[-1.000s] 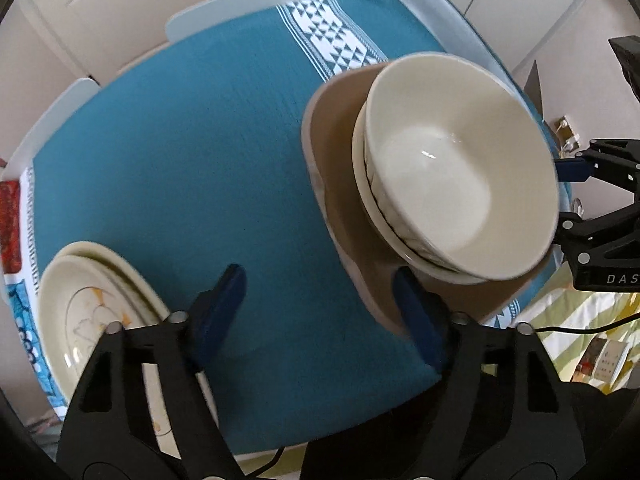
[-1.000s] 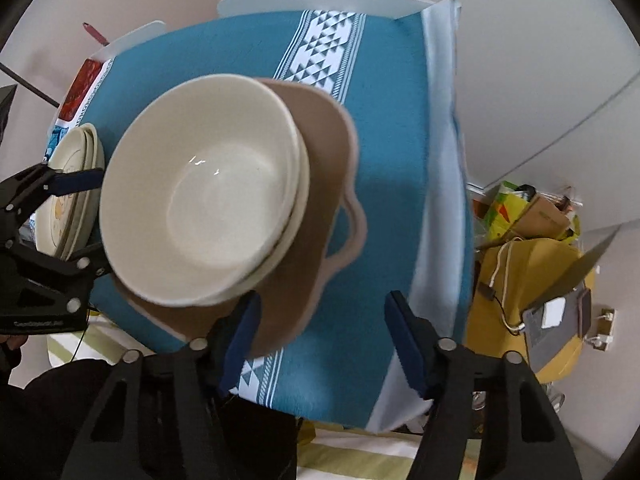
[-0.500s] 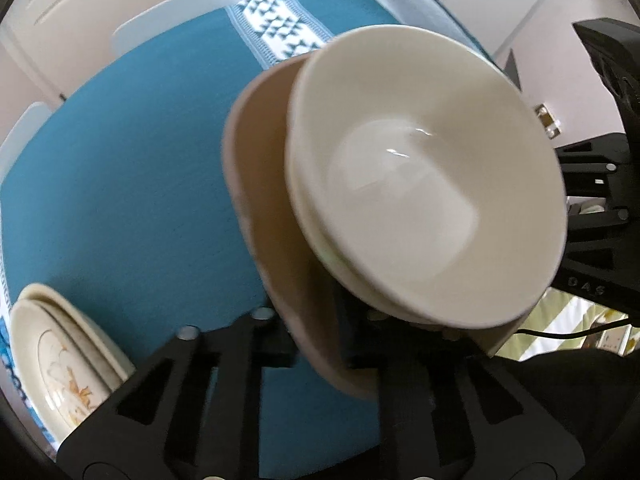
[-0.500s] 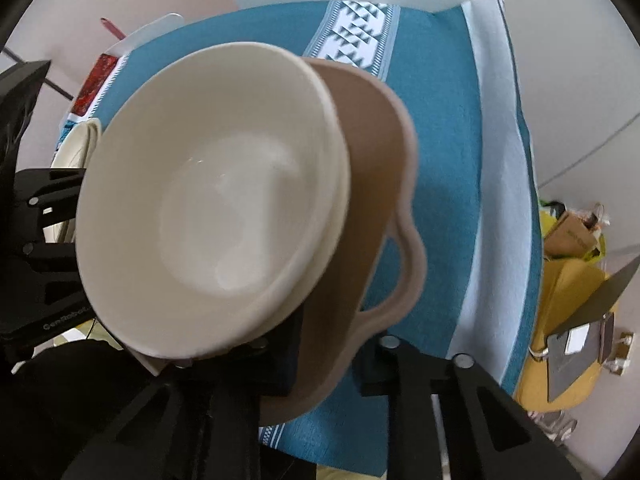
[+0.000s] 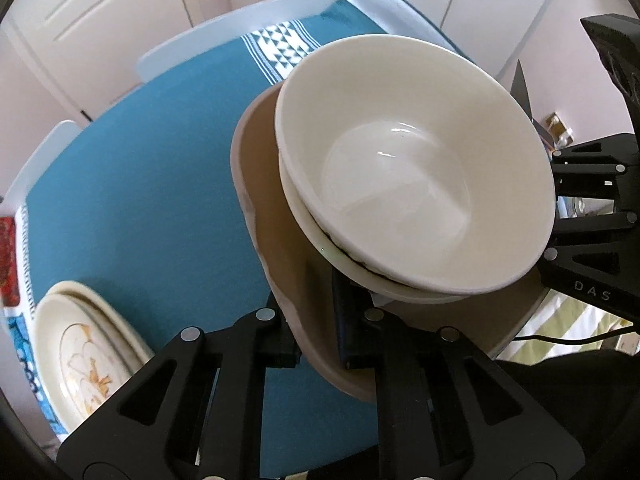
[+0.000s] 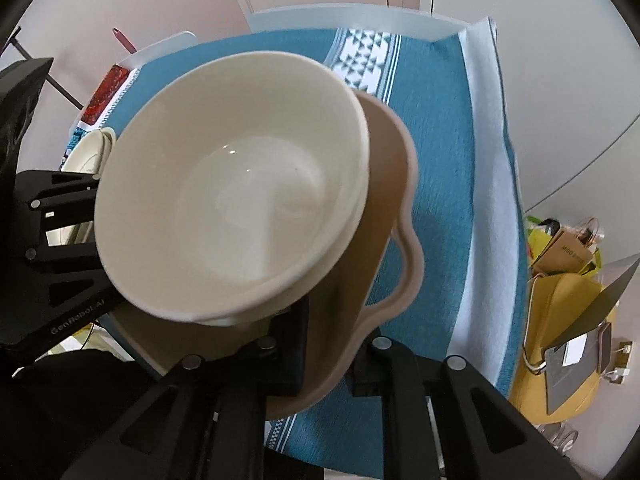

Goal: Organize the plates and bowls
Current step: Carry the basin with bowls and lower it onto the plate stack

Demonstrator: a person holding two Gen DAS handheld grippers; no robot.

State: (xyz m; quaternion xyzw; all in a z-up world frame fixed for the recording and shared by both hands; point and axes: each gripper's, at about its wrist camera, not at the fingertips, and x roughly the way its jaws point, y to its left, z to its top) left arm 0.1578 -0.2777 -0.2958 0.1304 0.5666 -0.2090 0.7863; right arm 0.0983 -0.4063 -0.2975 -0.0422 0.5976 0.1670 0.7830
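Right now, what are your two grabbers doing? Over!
Left gripper shut on tan tray. Right gripper shut on its other edge. Two stacked cream bowls riding on it. Plate stack rests on teal cloth, off to the left.

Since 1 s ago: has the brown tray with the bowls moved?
Yes. The brown tray carrying the stacked bowls has come up off the teal tablecloth, now clamped by both the left gripper and right gripper.
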